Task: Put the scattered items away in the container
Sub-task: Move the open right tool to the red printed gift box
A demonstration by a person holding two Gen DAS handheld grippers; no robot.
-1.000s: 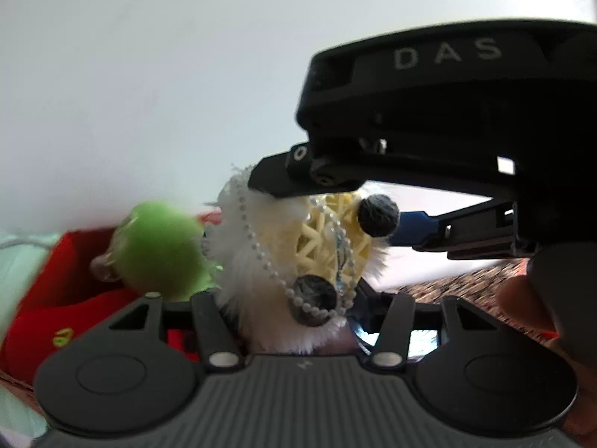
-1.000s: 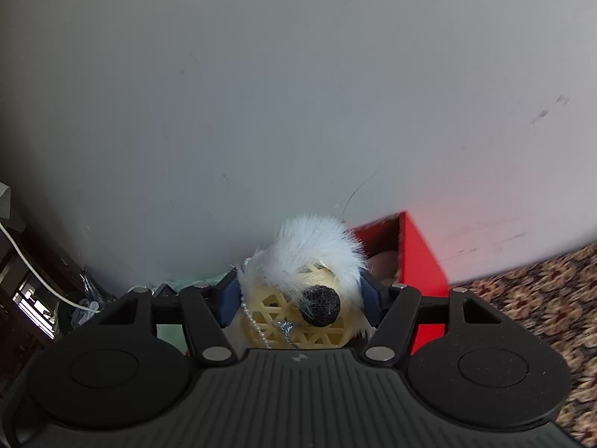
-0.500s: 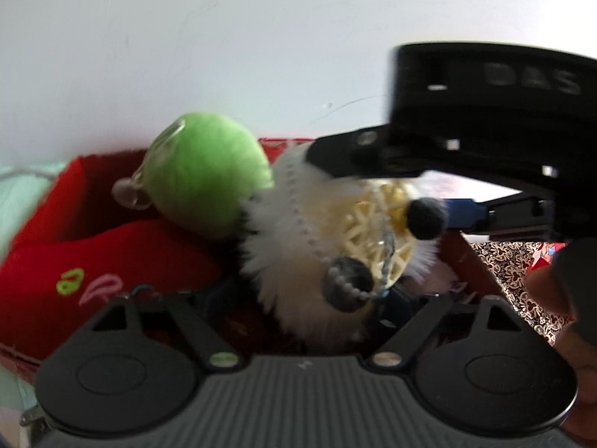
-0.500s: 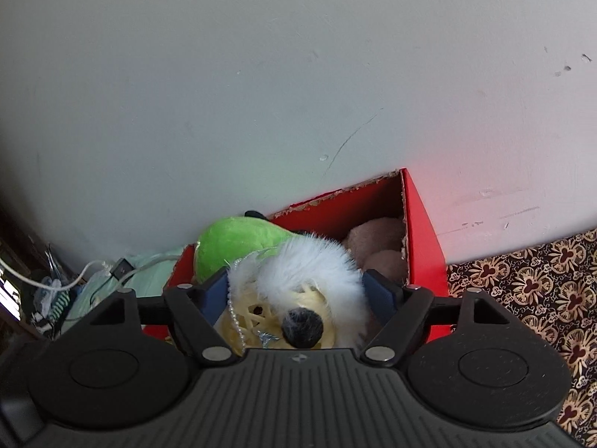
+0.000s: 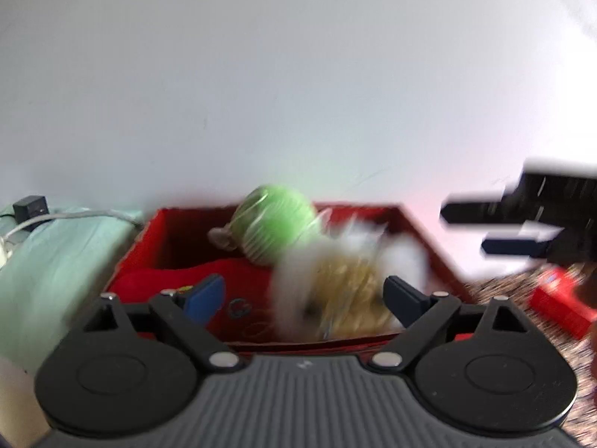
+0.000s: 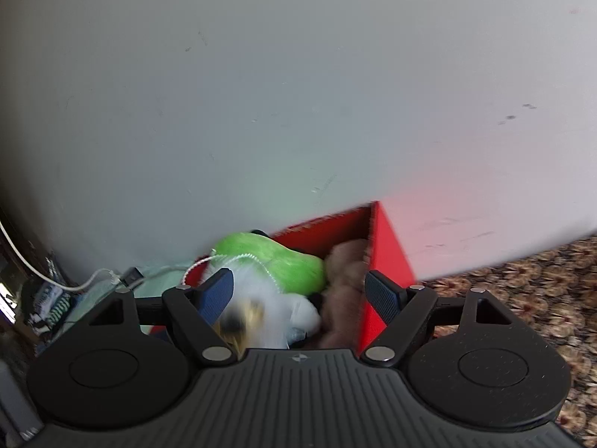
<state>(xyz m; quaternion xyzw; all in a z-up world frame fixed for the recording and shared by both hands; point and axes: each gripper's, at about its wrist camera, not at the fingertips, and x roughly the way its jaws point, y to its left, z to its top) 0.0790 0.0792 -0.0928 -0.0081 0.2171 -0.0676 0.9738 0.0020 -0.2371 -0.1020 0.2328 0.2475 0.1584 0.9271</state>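
over the red box (image 5: 429,239) | left tool (image 5: 304,293) opening, right tool (image 6: 298,291) released | dropping wicker-and-fluff toy (image 5: 343,280) beside green plush (image 5: 276,224) to stow it

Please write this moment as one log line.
step: drop toy into red box | left tool: opening, not gripping | right tool: open, not gripping | toy: blurred

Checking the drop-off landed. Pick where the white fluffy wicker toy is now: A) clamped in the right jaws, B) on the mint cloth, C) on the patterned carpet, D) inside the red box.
D: the white fluffy wicker toy sits blurred inside the red box beside the green plush, touched by neither gripper.
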